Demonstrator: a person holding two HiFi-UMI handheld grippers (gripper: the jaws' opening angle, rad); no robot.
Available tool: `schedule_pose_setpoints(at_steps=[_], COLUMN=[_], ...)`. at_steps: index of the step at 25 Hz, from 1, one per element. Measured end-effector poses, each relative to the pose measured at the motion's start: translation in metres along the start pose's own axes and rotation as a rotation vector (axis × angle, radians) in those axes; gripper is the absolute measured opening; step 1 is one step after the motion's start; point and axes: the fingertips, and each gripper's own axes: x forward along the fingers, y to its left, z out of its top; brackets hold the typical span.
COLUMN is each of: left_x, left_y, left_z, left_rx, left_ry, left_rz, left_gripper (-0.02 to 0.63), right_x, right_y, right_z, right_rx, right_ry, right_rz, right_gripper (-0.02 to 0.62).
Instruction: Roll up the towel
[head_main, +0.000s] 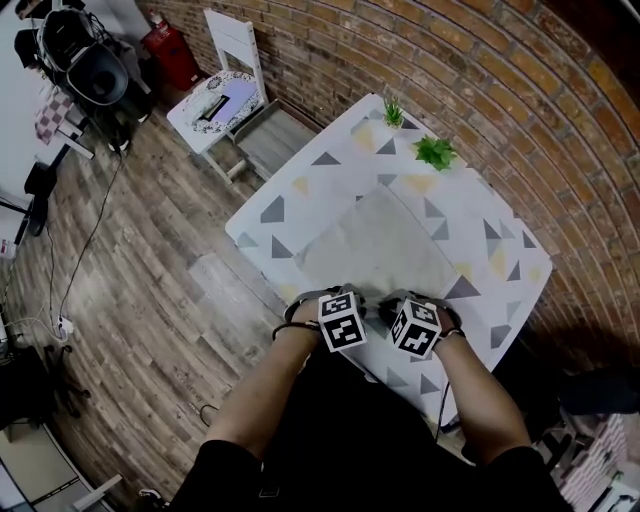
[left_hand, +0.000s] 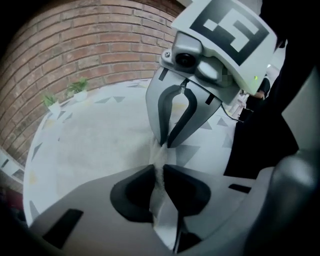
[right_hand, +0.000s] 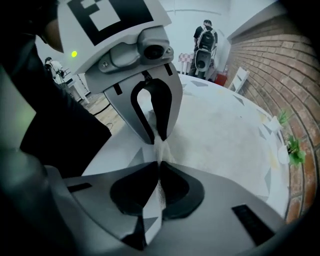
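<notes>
A pale grey towel (head_main: 385, 245) lies spread flat on the table (head_main: 480, 300), which has a white cloth printed with triangles. Both grippers sit side by side at the towel's near edge. In the left gripper view, my left gripper (left_hand: 159, 172) is shut on a pinched-up fold of the towel (left_hand: 100, 145). The right gripper (left_hand: 169, 142) nips the same edge just beyond it. In the right gripper view, my right gripper (right_hand: 159, 172) is shut on the towel (right_hand: 220, 135) edge, with the left gripper (right_hand: 157, 139) close ahead. In the head view the marker cubes hide both sets of fingertips.
Two small green plants (head_main: 436, 152) stand at the table's far edge by the brick wall (head_main: 520, 90). A white chair (head_main: 225, 95) stands on the wooden floor beyond the table's left corner. A person (right_hand: 205, 37) stands far off with equipment.
</notes>
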Motion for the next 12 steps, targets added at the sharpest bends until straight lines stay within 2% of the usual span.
schedule_pose_setpoints(at_steps=[3, 5, 9, 12], left_x=[0.001, 0.002, 0.004, 0.004], left_y=[-0.024, -0.034, -0.038, -0.034], left_z=[0.001, 0.002, 0.003, 0.002], left_rx=[-0.017, -0.054, -0.122, -0.151], left_ry=[-0.013, -0.031, -0.042, -0.046], left_rz=[-0.091, -0.133, -0.190, -0.215], left_gripper=[0.064, 0.064, 0.064, 0.064], right_x=[-0.010, -0.014, -0.014, -0.013], right_y=[0.021, 0.027, 0.023, 0.015], right_z=[-0.008, -0.011, -0.013, -0.008], right_rx=[0.007, 0.015, 0.032, 0.004], right_ry=[0.020, 0.025, 0.023, 0.022], right_rz=[0.091, 0.108, 0.092, 0.041], right_gripper=[0.035, 0.035, 0.038, 0.054])
